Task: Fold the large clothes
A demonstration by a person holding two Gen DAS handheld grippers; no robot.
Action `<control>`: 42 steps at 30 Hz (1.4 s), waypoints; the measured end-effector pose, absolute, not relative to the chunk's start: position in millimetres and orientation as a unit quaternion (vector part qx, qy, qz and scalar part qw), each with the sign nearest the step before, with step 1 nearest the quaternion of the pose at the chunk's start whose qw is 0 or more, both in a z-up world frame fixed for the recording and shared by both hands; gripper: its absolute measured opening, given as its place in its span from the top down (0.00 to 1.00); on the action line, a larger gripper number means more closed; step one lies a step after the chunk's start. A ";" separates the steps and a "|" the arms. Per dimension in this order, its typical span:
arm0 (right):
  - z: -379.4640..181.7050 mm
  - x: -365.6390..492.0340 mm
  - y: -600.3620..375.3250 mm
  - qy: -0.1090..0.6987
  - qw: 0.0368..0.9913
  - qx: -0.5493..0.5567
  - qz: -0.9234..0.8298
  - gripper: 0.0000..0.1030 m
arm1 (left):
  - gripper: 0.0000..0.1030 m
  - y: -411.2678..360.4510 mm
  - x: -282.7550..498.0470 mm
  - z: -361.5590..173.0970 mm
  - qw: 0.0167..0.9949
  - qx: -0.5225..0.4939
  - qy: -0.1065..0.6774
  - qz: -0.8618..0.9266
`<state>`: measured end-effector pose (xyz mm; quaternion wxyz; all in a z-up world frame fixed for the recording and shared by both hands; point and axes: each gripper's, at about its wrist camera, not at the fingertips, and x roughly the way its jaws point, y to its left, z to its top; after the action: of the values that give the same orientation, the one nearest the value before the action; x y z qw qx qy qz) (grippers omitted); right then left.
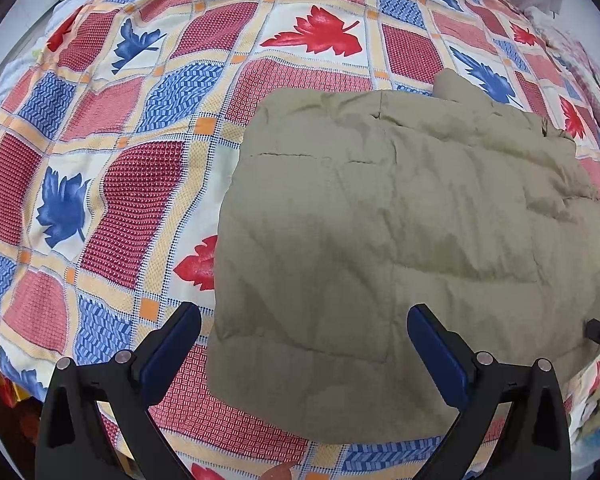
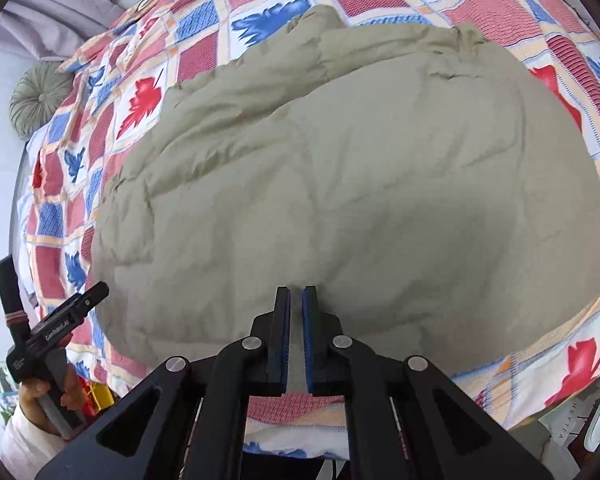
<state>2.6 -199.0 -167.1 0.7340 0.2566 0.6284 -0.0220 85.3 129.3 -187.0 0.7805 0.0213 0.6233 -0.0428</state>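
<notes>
Over on the left, the left gripper (image 1: 304,336) hangs above the bed with its two blue-padded fingers (image 1: 172,344) spread as wide as they go and nothing between them; the near left corner of the olive padded jacket (image 1: 400,240) lies below the gap, untouched as far as I can tell. From the other side I can see the hand (image 2: 50,390) that holds it, down at the bed's near left corner, the tool tipped steeply downward. That wide stance looks to me like either a release or a readiness to take a fresh hold on the near edge. The jacket itself sits in the middle of the patchwork bedspread (image 1: 100,168), the one with red and blue leaves, folded into a puffy, roughly square bundle; a small lump of fabric pokes out at its far edge, a collar or cuff perhaps, I cannot say which. It lies there, I judge, because the broad flat bed gives room to lay such a bulky garment out. Further right, the right gripper (image 2: 296,308) points down at the near edge of the bundle with its jaws drawn almost together; no cloth shows in the thin slit between the pads. Closed like that it may serve better for pressing or smoothing the puffy fabric than for grasping it. A round pleated cushion (image 2: 40,98) rests at the bed's far left edge.
</notes>
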 end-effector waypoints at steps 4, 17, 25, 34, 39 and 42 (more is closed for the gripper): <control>-169.2 0.2 -185.2 0.631 0.730 0.262 -0.010 0.60 | 0.00 134.6 83.4 -188.2 0.778 0.019 0.627 -0.039; -164.9 14.0 -151.4 0.608 0.748 0.265 0.007 0.18 | 0.00 185.4 94.2 -197.5 0.759 -0.087 0.636 -0.109; -185.6 17.2 -139.6 0.630 0.733 0.254 0.013 0.07 | 0.00 225.9 126.8 -235.0 0.702 -0.197 0.653 -0.203; -195.5 17.3 -141.3 0.637 0.726 0.259 0.014 0.07 | 0.00 190.0 163.9 -283.4 0.607 -0.278 0.669 -0.327; -196.6 16.8 -140.5 0.639 0.726 0.255 0.014 0.07 | 0.00 144.2 172.8 -282.7 0.590 -0.251 0.679 -0.358; -198.0 17.5 -140.7 0.641 0.724 0.256 0.013 0.06 | 0.00 125.4 169.2 -285.8 0.593 -0.204 0.694 -0.353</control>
<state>17.5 -140.7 -198.0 0.7235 0.2565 0.6407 0.0126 169.2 125.4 -285.8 0.5928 -0.2042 0.6943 -0.3532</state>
